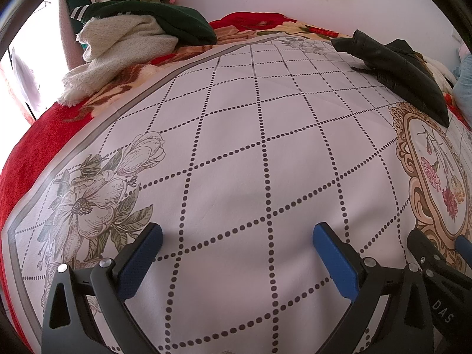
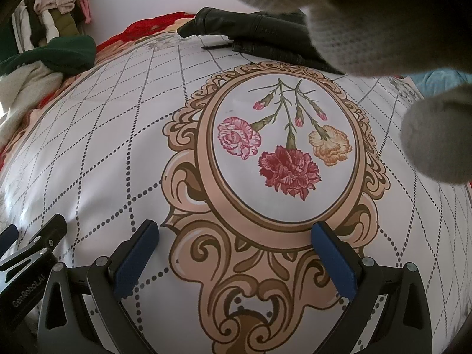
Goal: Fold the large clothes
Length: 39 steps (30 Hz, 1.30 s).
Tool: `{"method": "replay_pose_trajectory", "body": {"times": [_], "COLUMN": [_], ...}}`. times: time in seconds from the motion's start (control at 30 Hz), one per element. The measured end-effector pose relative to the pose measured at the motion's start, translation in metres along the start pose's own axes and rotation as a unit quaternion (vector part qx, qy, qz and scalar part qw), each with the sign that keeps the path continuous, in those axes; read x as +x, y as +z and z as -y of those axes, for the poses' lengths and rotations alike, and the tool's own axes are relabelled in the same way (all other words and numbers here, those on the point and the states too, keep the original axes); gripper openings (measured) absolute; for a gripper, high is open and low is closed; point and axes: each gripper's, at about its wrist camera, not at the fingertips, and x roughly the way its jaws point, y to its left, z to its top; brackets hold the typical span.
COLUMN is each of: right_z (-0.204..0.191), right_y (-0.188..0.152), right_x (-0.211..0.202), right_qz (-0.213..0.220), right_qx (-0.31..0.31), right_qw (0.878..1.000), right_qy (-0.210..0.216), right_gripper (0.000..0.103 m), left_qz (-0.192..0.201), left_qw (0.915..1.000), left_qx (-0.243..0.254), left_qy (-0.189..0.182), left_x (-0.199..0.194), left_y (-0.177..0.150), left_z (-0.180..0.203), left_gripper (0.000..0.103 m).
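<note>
Presently both tongs hover spread and empty above the bedspread (image 1: 236, 153), side by side.
Left gripper (image 1: 237, 237) and right gripper (image 2: 235, 233) hold nothing; the black jacket (image 1: 395, 67), likely the next garment, lies well ahead at the far edge, presumably awaiting pickup; other clothes (image 1: 124, 41) piled far-left.

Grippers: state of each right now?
Left gripper: open, holding nothing, over the printed bedsheet.
Right gripper: open, holding nothing, over the same sheet.
</note>
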Motion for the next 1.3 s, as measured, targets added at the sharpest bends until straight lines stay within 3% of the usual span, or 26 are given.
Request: {"method": "replay_pose_trajectory", "body": {"times": [1.3], "right_z": [0.0002], "right_y": [-0.0010], "right_x": [-0.0022], "right_qz": [0.004], "right_qx": [-0.001], "right_qw": [1.000], "right_qy": [-0.001], "right_gripper": [0.103], "left_qz": [0.000], "left_qw": [1.0000], "left_qx": [0.000], "left_qy": [0.000], "left_x": [0.0001], "left_y": [0.0002], "left_z": [0.0001], "left_gripper": [0.103]}}
